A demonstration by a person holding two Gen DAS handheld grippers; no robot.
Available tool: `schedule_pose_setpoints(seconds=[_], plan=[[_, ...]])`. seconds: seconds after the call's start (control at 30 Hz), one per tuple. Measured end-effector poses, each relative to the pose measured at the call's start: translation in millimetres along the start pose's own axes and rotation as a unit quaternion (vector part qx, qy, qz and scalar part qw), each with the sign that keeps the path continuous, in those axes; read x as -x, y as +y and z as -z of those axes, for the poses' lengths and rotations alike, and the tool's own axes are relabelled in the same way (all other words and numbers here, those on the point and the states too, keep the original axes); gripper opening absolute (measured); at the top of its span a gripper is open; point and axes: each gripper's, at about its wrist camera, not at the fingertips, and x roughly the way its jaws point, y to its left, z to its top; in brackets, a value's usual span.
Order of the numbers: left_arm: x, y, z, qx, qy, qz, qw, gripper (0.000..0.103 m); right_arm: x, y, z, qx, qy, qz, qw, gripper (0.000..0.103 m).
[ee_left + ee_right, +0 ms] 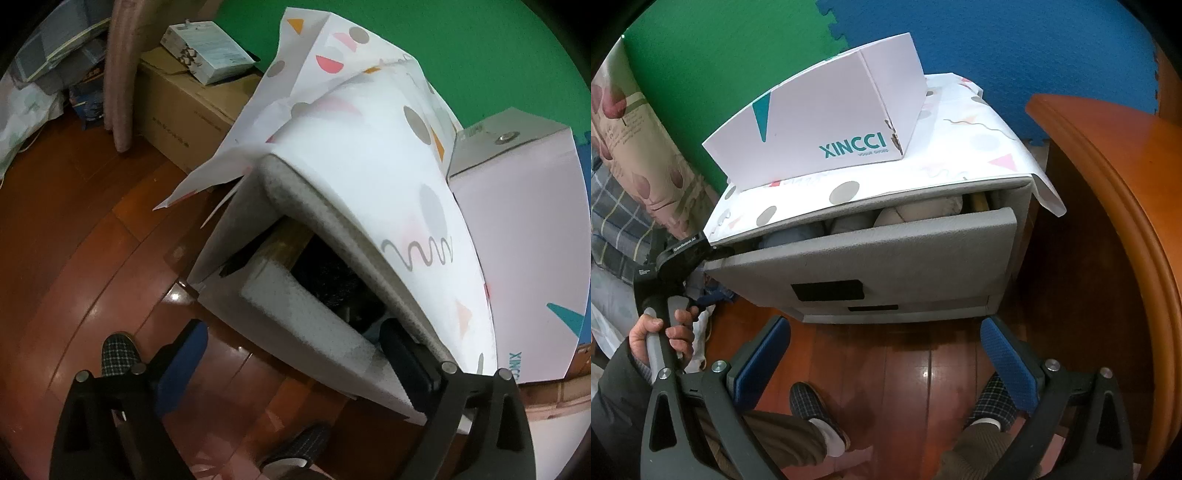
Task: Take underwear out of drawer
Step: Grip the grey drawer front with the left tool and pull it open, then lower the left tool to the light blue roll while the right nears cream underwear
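Ahead of the right tongs, spread wide over the floor, the grey drawer stands ajar with rolled underwear inside. The left tongs, also spread and empty, straddle the drawer's corner.

I think this is a room in a home, maybe a bedroom. Under my tool is a shiny brown wood floor. Just ahead of it stands a small grey cloth drawer box, with soft folded clothes showing at its top. A shoe box sits on it. Behind are green and blue foam mats. Off to the left are cardboard boxes and checked bedding. Someone's slippers are near my tool.
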Motion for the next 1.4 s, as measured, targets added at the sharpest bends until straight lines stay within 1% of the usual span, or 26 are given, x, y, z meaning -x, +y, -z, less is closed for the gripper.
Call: schedule_pose_setpoints(seconds=[0.17, 0.27, 0.37, 0.53, 0.67, 0.9, 1.03, 1.17, 1.23, 1.3, 1.4], plan=[[5, -7, 5, -0.037, -0.006, -0.028, 0.9989, 0.098, 0, -1, -1, -0.001, -0.001, 0.001, 1.0, 0.102], [7, -5, 8, -0.045, 0.003, -0.03, 0.9985, 0.098, 1, -2, -2, -0.004, -0.003, 0.001, 1.0, 0.102], [13, -7, 15, -0.07, 0.01, -0.047, 0.9964, 0.098, 1, -3, -1, -0.005, -0.004, 0.001, 1.0, 0.102], [20, -15, 29, -0.124, 0.025, -0.094, 0.9875, 0.098, 2, -3, -2, -0.005, -0.006, 0.0, 1.0, 0.102], [24, -15, 38, -0.146, 0.045, -0.114, 0.9817, 0.098, 2, -4, -2, -0.006, -0.007, 0.001, 1.0, 0.102], [35, -11, 60, -0.205, 0.071, -0.15, 0.9646, 0.098, 0, -5, -3, -0.006, -0.002, 0.004, 1.0, 0.102], [42, -4, 73, -0.22, 0.089, -0.155, 0.9591, 0.098, -2, -4, -3, -0.006, 0.002, 0.007, 1.0, 0.102], [43, 2, 74, -0.229, 0.1, -0.16, 0.9549, 0.098, -6, -5, -2, -0.006, 0.017, 0.008, 1.0, 0.102], [45, 1, 78, -0.24, 0.103, -0.168, 0.9504, 0.098, -7, -5, -1, -0.005, 0.023, 0.009, 1.0, 0.102], [47, 2, 81, -0.247, 0.105, -0.172, 0.9477, 0.098, -9, -5, 0, -0.004, 0.028, 0.012, 1.0, 0.102], [49, 5, 83, -0.249, 0.115, -0.168, 0.947, 0.098, -11, -6, 0, -0.006, 0.034, 0.011, 0.999, 0.102]])
